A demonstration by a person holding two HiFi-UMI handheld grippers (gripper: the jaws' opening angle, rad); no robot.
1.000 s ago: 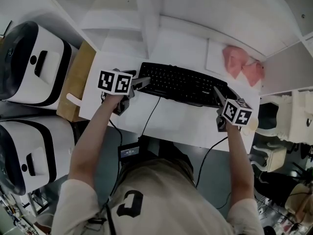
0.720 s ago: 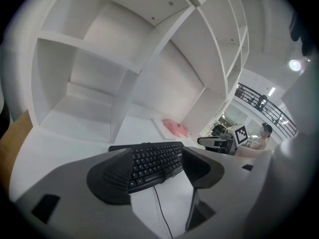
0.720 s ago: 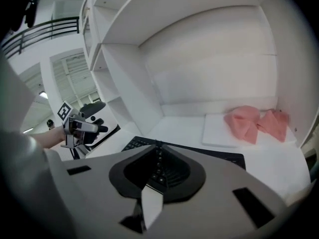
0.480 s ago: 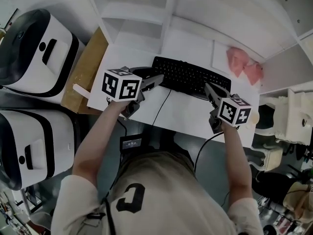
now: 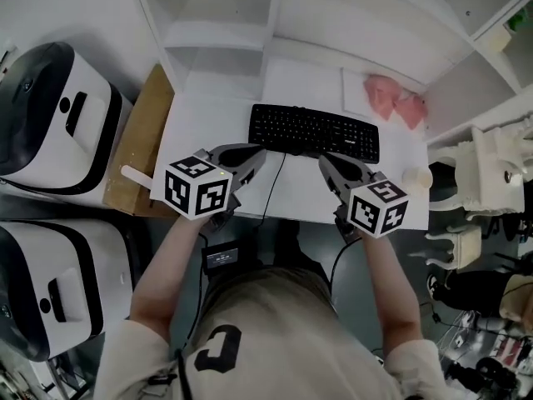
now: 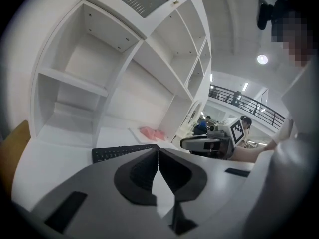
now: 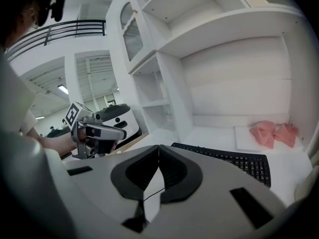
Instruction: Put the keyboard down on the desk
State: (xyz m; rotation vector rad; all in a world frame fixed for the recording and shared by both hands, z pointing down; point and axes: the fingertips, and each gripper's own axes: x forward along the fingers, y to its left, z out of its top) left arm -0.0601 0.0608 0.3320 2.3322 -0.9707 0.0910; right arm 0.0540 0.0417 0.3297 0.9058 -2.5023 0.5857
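Kbd (image 5: 315, 132) is down: lies flat on the desk (image 5: 200, 115), mid-back, just in front of the shelf unit (image 5: 241, 23), keys up. Neither gripper touches it.

L gripper (image 5: 256, 152): jaws have just been closing and now meet tip to tip, nothing between them. R gripper (image 5: 326, 162): jaws also together, empty. Both hang over the front part of the desk, near the kbd's front edge but apart from it, L by its left end, R nearer the middle.

My read: placement is done, the step in hand is just clearing out. How I'd do that well:
- keep both jaws together so no tip catches a key or the kbd edge
- mind the cable (image 5: 271, 182). It runs from the kbd's front across the desk and off the front edge, between my two grippers. Come away up and toward me, don't sweep sideways over it; a snag would drag the kbd.
- don't push fwd. Pink cloth (image 5: 393, 100) sits to the kbd's back right, no reason to go near it.
- quick check before leaving: kbd looks fully on the desk, no corner overhanging, roughly parallel w/ the front edge. Can't tell from here if the rear feet are folded out.

No regrip needed imo.
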